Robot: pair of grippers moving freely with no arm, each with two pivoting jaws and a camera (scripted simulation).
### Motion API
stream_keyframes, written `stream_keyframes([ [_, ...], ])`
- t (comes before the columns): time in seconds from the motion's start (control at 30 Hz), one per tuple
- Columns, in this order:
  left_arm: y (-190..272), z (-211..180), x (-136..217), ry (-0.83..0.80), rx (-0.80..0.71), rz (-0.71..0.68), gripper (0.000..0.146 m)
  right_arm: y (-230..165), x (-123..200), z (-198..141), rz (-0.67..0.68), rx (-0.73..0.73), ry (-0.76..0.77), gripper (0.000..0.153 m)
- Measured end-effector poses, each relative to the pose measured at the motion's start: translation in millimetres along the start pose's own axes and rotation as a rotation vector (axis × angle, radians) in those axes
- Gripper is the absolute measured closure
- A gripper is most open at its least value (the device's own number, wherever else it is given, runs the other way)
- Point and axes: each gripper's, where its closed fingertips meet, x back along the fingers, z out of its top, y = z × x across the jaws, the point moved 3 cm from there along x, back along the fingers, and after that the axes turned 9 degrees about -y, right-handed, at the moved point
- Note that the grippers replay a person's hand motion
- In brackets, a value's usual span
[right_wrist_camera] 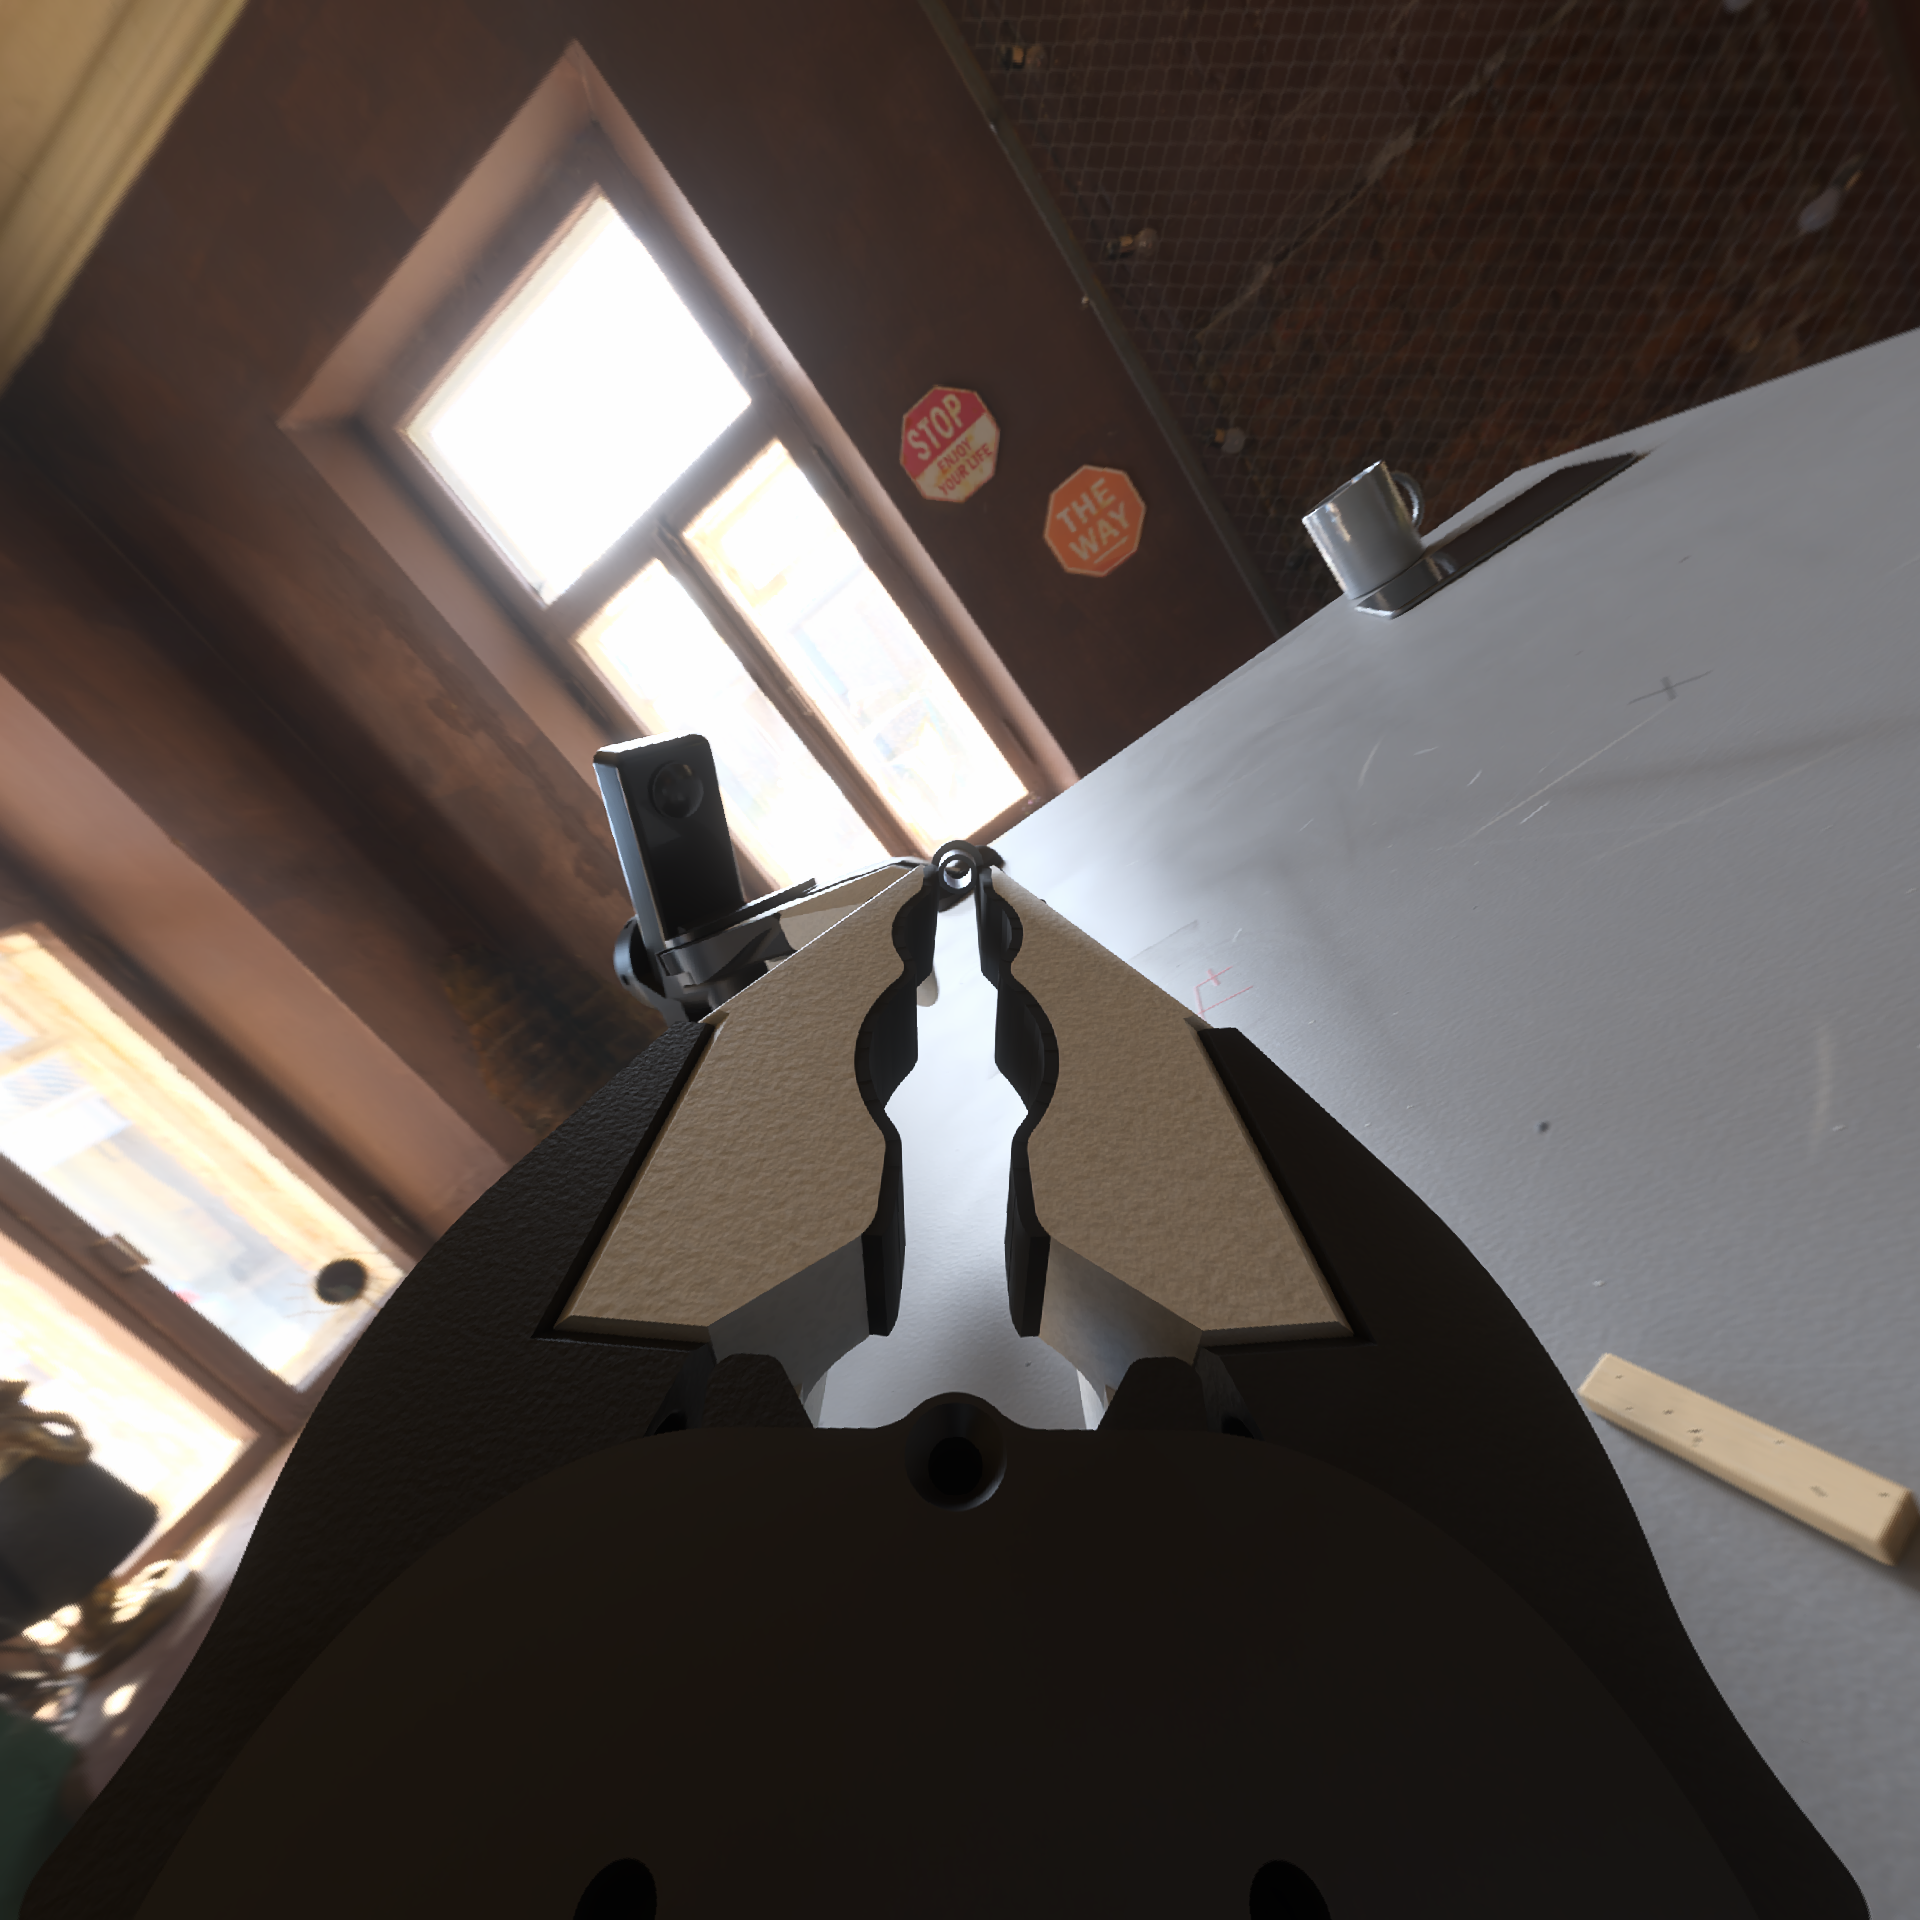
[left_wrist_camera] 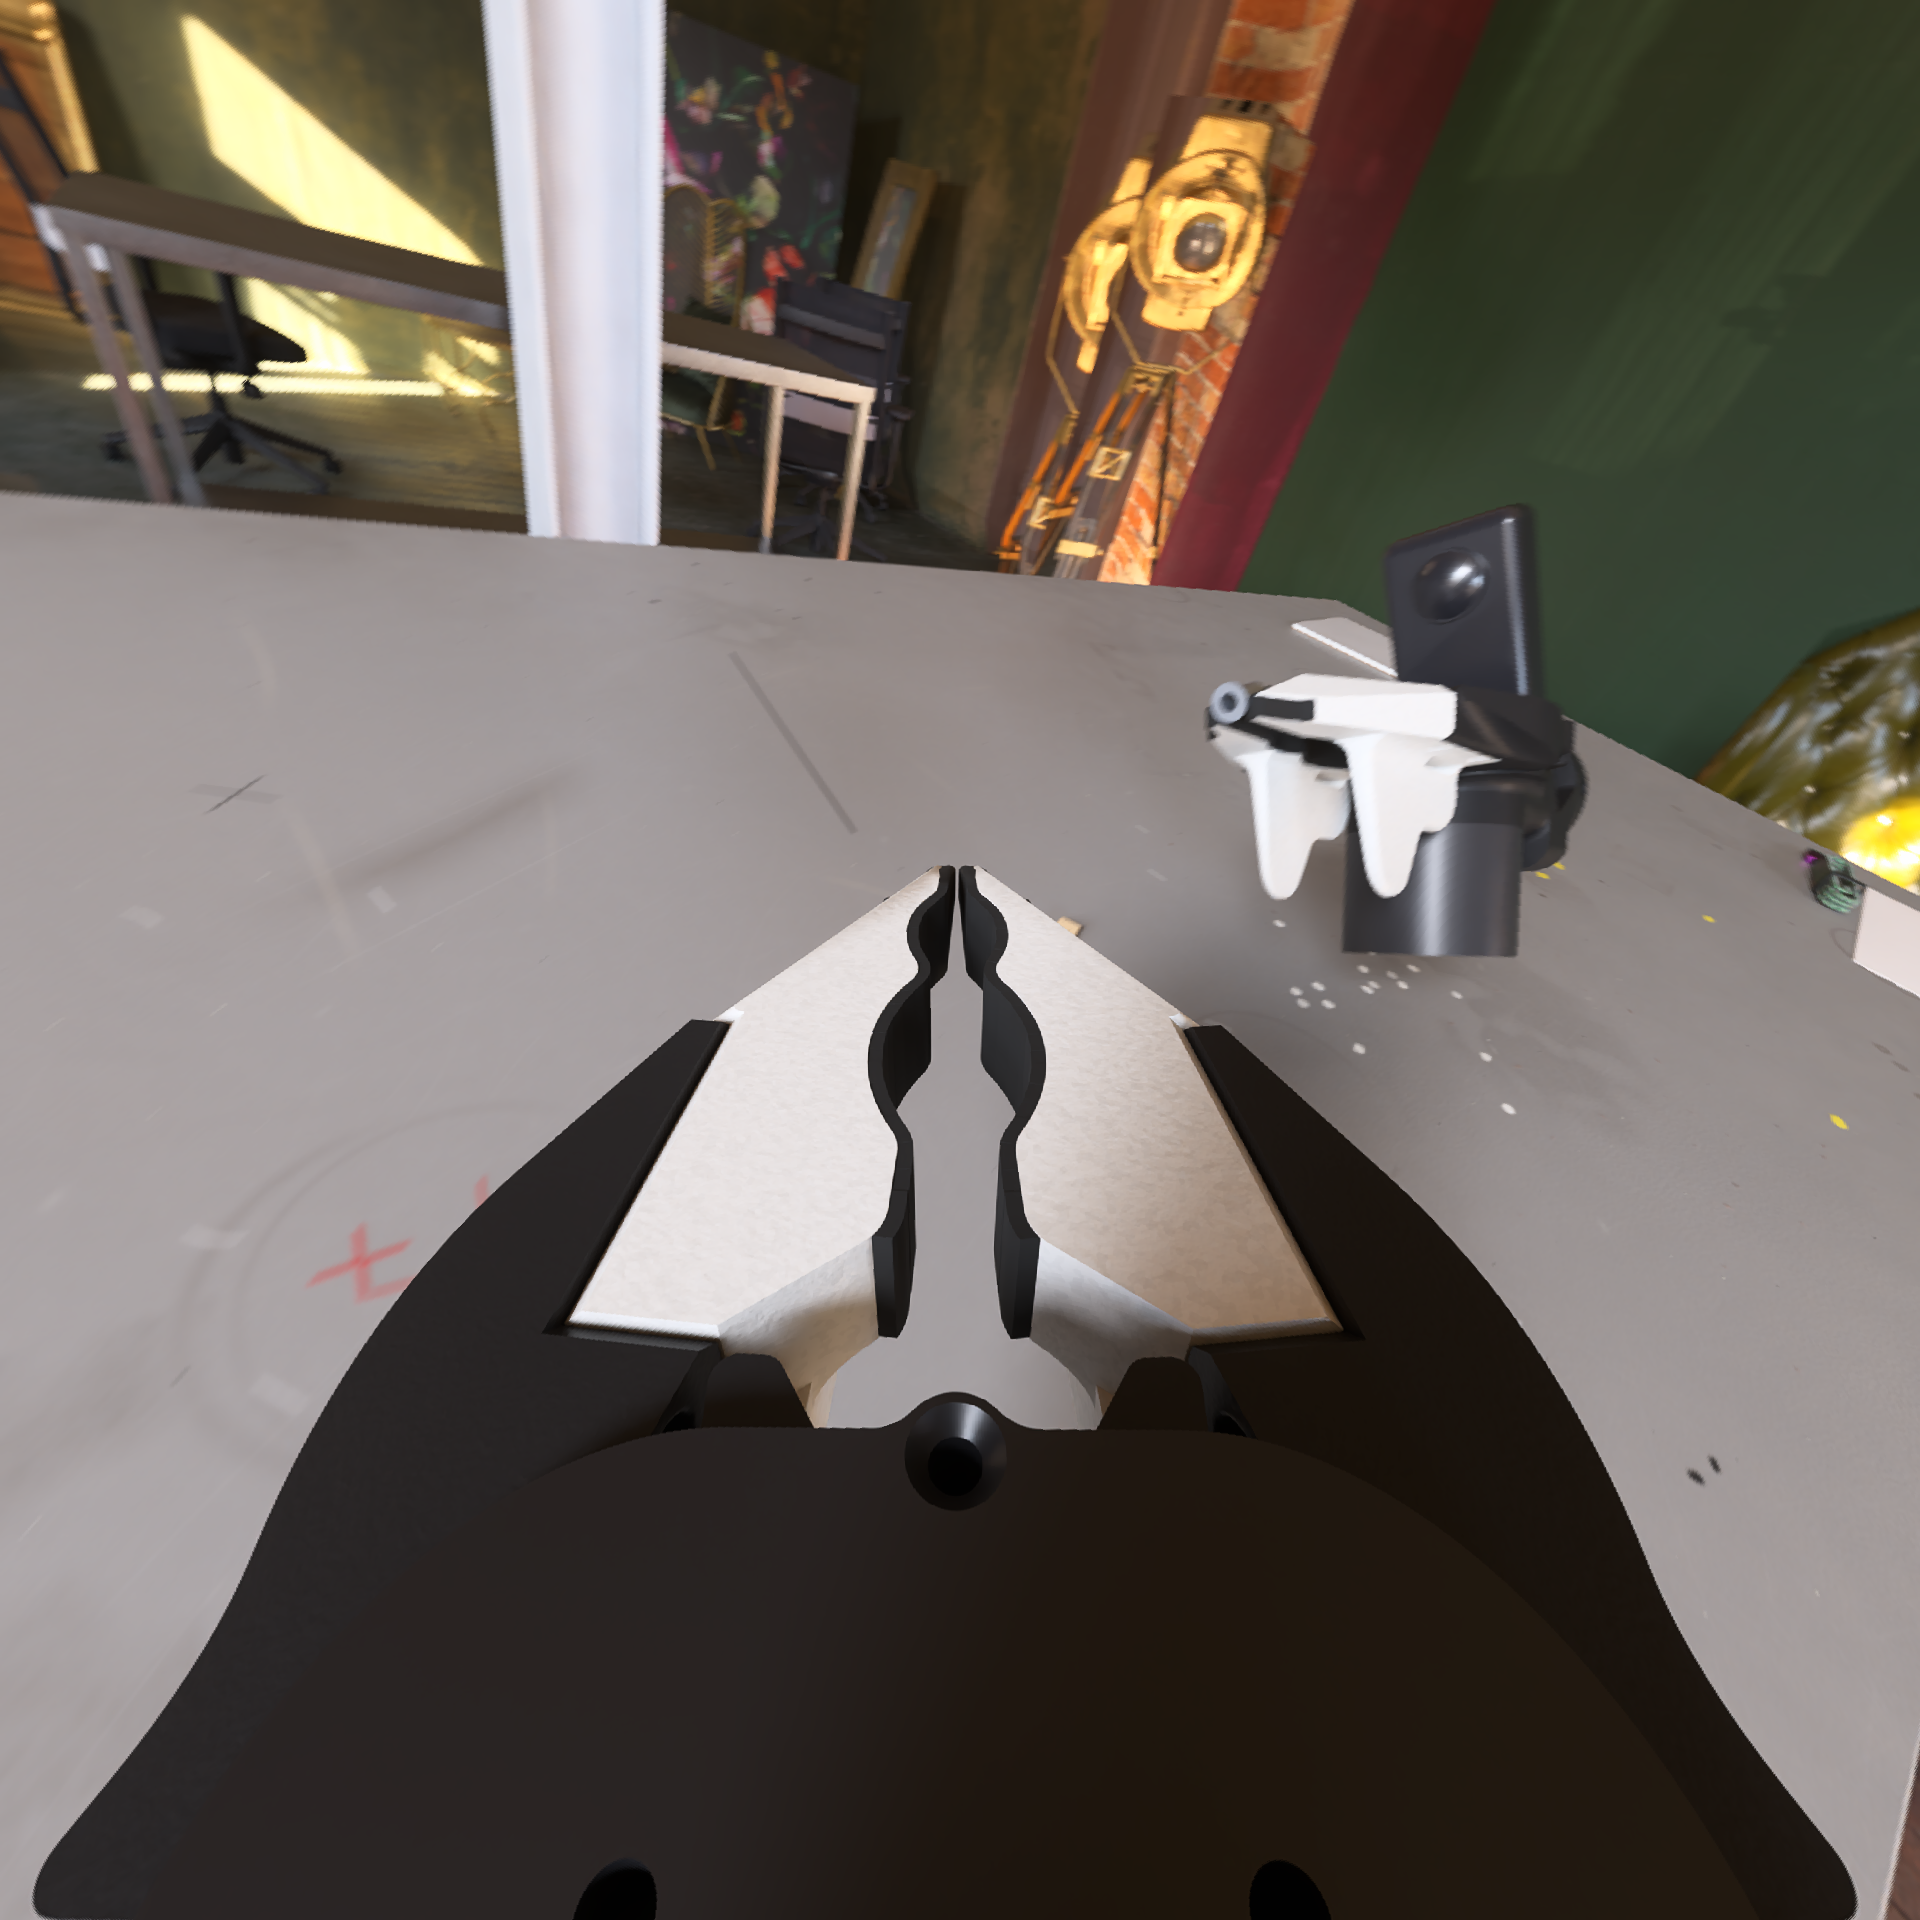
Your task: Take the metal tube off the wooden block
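My right gripper (right_wrist_camera: 956, 883) is shut on the thin metal tube (right_wrist_camera: 954, 862), seen end-on at the fingertips and held above the grey table (right_wrist_camera: 1558, 935). The wooden block (right_wrist_camera: 1745, 1475), a pale flat strip, lies alone on the table to the lower right, apart from the tube. In the left wrist view the right gripper (left_wrist_camera: 1236, 717) hovers at the right with the tube (left_wrist_camera: 1231, 704) in its tips. My left gripper (left_wrist_camera: 954, 873) is shut and empty over the table (left_wrist_camera: 520, 831). A sliver of wood (left_wrist_camera: 1070, 923) peeks out behind its right finger.
A white mug (right_wrist_camera: 1361, 540) stands on a grey pad near the table's far edge. The left gripper (right_wrist_camera: 707, 935) shows behind my right fingers. A small dark object (left_wrist_camera: 1834, 883) and a pale box corner (left_wrist_camera: 1891, 925) sit at the table's right edge.
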Motion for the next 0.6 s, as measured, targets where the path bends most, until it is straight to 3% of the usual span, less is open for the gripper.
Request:
stream_keyframes([
  [0.17, 25, 9, -36, -0.029, -0.027, -0.08, 0.146, -3, 0, -2, 0.048, -0.061, 0.013, 0.146],
  [0.27, 32, 2, -49, -0.054, 0.177, -0.238, 0.145, -8, 4, 2, 0.035, 0.001, 0.023, 0.146],
  [0.47, 46, -6, -58, -0.072, 0.722, -0.649, 0.146, -10, 25, 11, -0.129, 0.263, 0.052, 0.146],
  [0.6, 58, -4, -57, -0.074, 0.766, -0.697, 0.146, -12, 34, 16, -0.235, 0.441, 0.039, 0.146],
])
